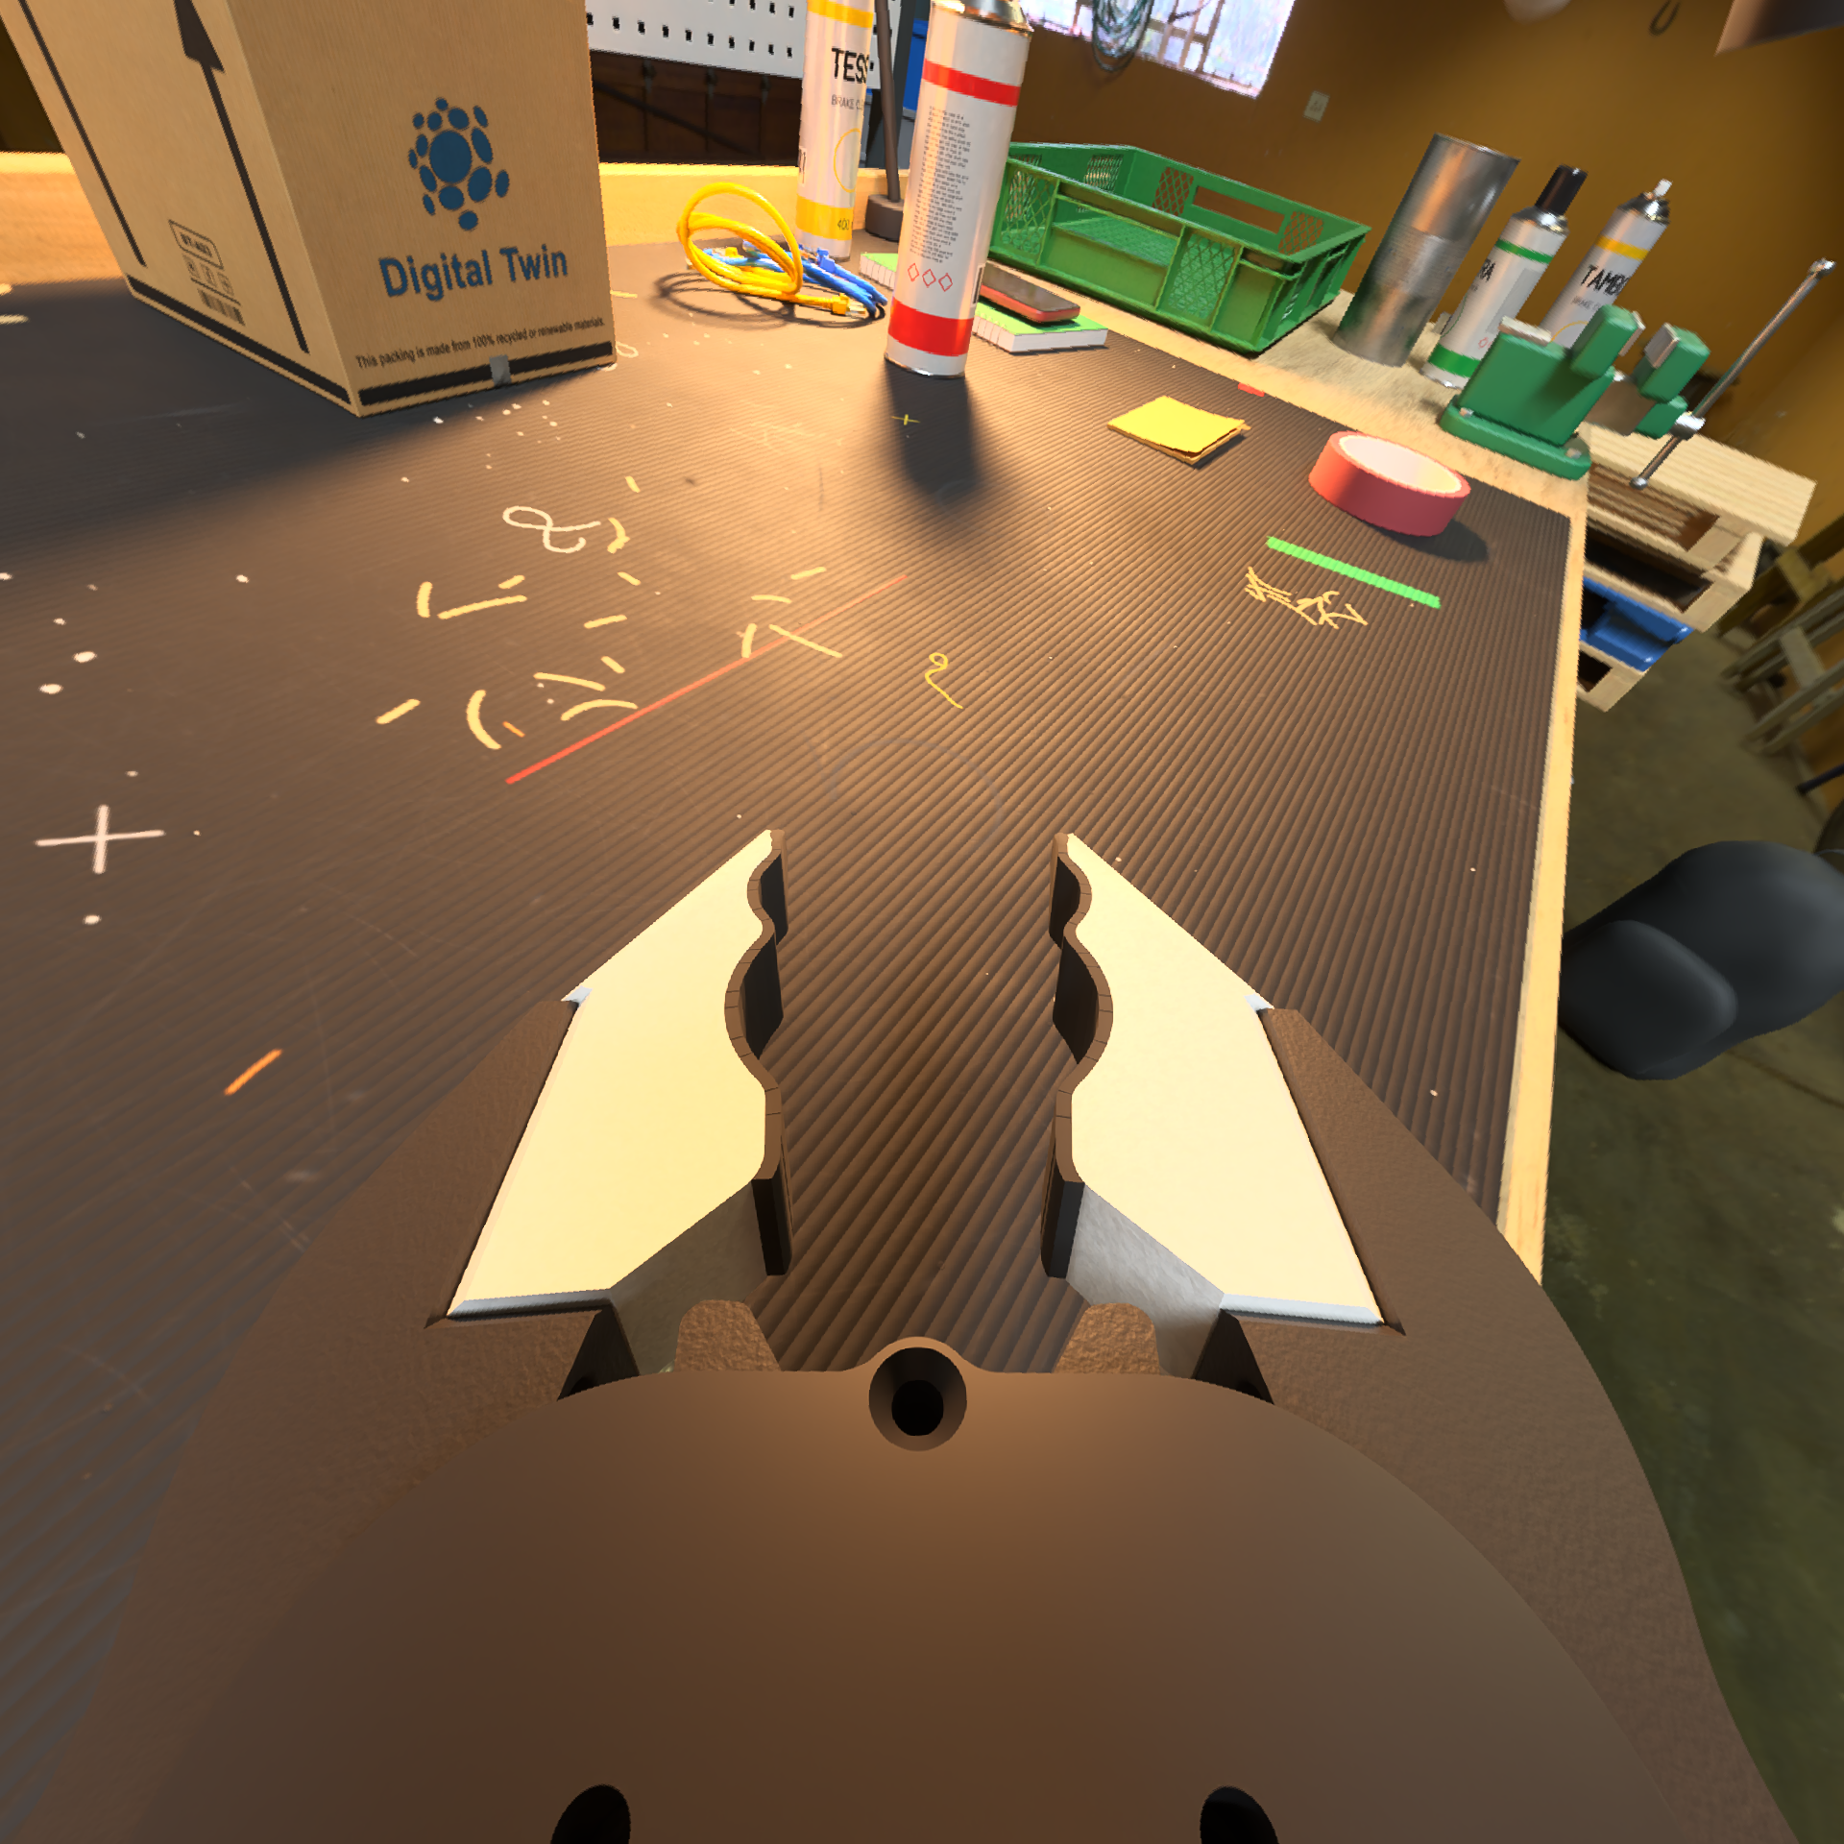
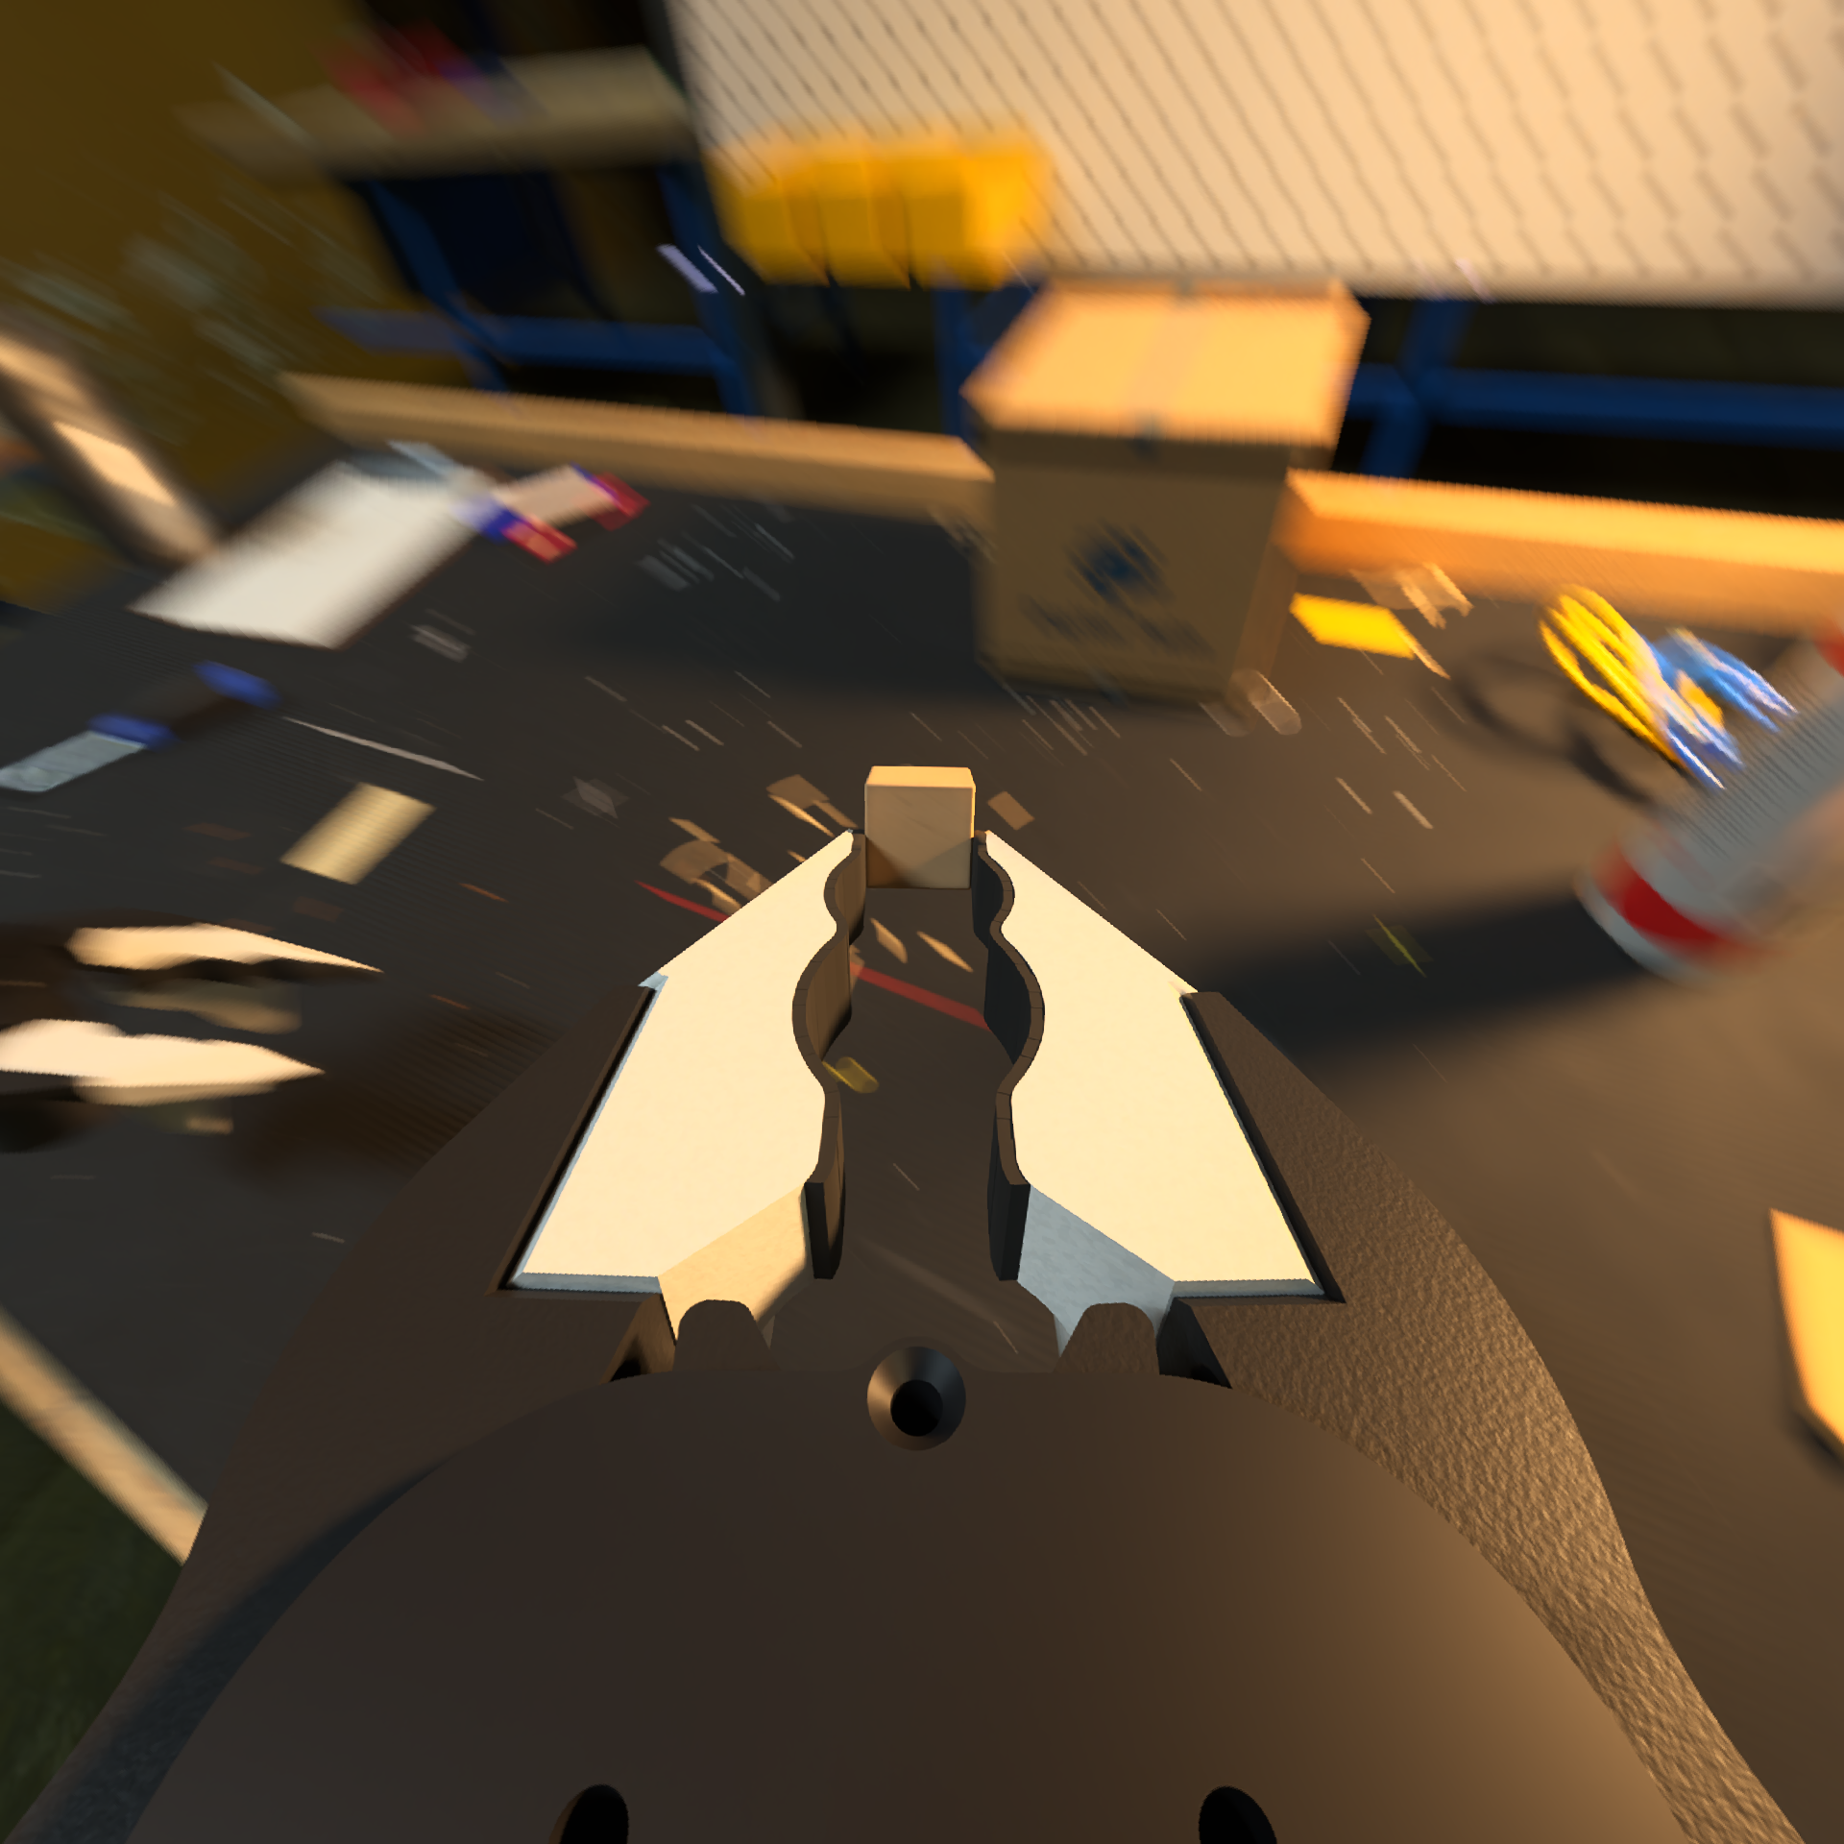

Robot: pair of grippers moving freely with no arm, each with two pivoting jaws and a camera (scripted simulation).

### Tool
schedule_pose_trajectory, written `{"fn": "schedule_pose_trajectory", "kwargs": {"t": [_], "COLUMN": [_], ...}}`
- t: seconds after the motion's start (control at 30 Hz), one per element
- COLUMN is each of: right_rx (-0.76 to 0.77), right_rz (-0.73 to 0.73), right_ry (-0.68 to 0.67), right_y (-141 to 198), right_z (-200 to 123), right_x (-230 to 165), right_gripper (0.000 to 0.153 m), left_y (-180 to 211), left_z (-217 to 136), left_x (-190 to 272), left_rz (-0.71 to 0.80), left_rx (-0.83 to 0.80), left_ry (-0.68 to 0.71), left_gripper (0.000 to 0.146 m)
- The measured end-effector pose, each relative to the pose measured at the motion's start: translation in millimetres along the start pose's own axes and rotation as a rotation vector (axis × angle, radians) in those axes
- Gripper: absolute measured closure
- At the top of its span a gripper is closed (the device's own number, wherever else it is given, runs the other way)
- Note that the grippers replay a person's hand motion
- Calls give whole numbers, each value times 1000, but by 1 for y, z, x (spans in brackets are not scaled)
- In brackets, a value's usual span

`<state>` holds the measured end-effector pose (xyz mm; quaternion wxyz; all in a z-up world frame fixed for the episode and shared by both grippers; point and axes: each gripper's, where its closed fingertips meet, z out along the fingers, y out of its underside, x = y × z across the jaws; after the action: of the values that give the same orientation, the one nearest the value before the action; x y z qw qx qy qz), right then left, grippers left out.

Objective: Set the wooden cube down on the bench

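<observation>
My right gripper [image 2: 918, 848] is shut on the small wooden cube [image 2: 918, 826], pinched between its two fingertips above the dark bench mat [image 2: 1397, 1148]. The scene around it is blurred by motion, so the cube's height over the mat is hard to judge. My left gripper [image 1: 920, 848] is open and empty, with its fingers wide apart low over the ribbed dark mat [image 1: 1098, 698]. The cube does not show in the left wrist view. The left gripper shows blurred at the left of the right wrist view [image 2: 170, 1008].
A cardboard box [image 1: 329, 190] stands at the back left; it also shows in the right wrist view [image 2: 1138, 519]. Spray cans [image 1: 948, 190], a green crate [image 1: 1177, 239], coiled cables [image 1: 758, 249], yellow notes [image 1: 1177, 427], a red tape roll [image 1: 1389, 481] and a green vise [image 1: 1567, 384] line the back. The bench edge [image 1: 1552, 798] runs along the right.
</observation>
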<state>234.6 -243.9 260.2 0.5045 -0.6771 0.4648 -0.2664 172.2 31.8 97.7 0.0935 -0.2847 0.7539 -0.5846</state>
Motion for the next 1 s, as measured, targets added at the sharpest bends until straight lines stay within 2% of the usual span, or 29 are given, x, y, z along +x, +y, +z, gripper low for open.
{"fn": "schedule_pose_trajectory", "kwargs": {"t": [0.07,0.13,0.23,0.33,0.43,0.87,0.93,1.0], "right_rx": [-277,-546,-737,-825,-834,-936,-932,-856], "right_rz": [22,54,190,261,308,281,267,206], "right_ry": [200,306,300,350,375,379,367,366], "right_y": [50,107,170,202,214,234,224,193], "right_z": [0,3,15,21,25,29,23,10], "right_x": [58,98,124,141,147,149,145,137], "right_gripper": [132,132,132,132,132,132,132,116], "left_y": [-1,-1,2,6,7,13,11,0], "left_z": [0,0,2,4,6,9,8,1], "left_x": [0,-1,-3,-3,-2,5,5,5], "left_rz": [20,30,14,-20,-27,27,42,61], "left_rx": [-5,-12,-24,-42,-48,-86,-83,-50], "left_ry": [-8,-11,-1,14,26,45,32,3], "left_gripper": [94,95,95,95,95,90,90,90]}}
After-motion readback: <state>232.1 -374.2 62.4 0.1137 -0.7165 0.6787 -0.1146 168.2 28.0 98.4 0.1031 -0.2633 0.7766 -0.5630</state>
